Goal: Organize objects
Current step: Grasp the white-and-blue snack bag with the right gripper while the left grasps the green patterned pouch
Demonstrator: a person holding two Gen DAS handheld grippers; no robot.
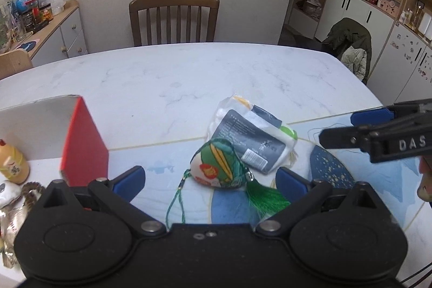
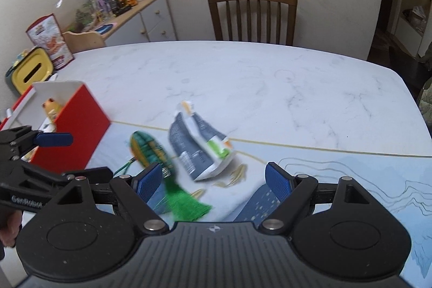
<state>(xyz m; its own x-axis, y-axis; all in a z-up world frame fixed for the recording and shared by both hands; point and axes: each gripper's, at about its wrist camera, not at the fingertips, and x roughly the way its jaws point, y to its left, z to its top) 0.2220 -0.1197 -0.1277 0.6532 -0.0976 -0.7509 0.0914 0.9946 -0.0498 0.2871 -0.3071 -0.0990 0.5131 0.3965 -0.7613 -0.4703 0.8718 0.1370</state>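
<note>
While both jaws stand released and empty, the left gripper (image 1: 210,181) frames the sachet (image 1: 216,168) on the mat (image 1: 167,153), with the packet (image 1: 252,141) touching it at two o'clock and the red box (image 1: 83,142) at nine. Soft and light, it looks best pinched across its padded body, not the slippery tassel (image 1: 266,197); the right gripper (image 2: 214,180) is nearby.

— How do the two grippers stand?
— The left gripper (image 1: 210,180) tilts downward, blue fingers (image 1: 129,180) spread wide, nothing between the pads. The right gripper (image 2: 214,180) angles down likewise, its fingers (image 2: 278,180) parted and empty.
— And beside each other?
— Each one's arm crosses the edge of the other's view.
</note>
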